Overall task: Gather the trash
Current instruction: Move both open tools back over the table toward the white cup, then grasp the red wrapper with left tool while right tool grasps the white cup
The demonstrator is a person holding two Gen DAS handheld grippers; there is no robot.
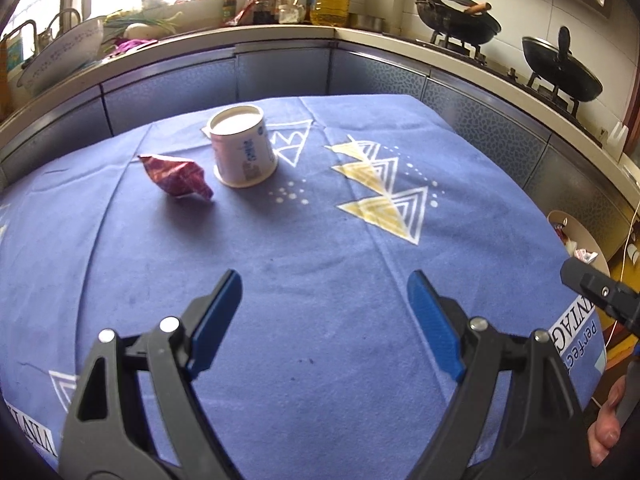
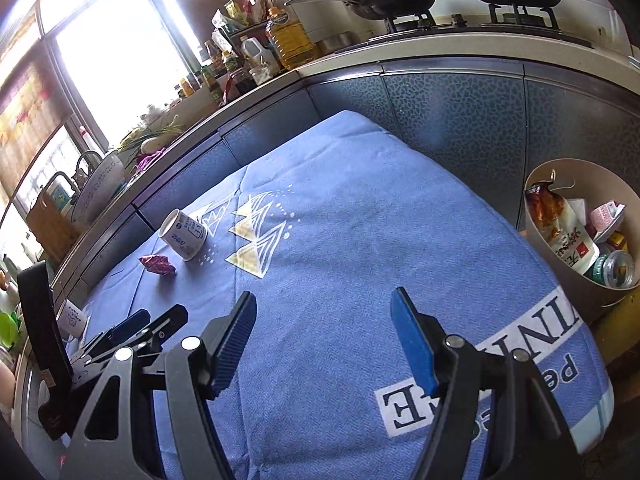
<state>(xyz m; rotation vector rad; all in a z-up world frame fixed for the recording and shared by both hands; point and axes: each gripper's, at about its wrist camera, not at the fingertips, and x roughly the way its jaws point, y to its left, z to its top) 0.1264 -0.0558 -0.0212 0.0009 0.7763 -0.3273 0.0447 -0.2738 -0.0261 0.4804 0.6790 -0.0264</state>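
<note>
left gripper: black plastic frame, triangular cut-outs, 2 silver pivot screws per side | fingers: blue ribbed pads on black arms | right gripper: same black frame, silver screws, blue pads | hand: seen at the left-wrist view's right edge, beside a dark handle

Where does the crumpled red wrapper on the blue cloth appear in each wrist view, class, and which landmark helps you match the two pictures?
Left wrist view: the red wrapper lies upper left of centre, just left of the white cup.
Right wrist view: the wrapper lies left of centre, below-left of the cup.
Shared landmark: the yellow triangle print on the cloth.
</note>
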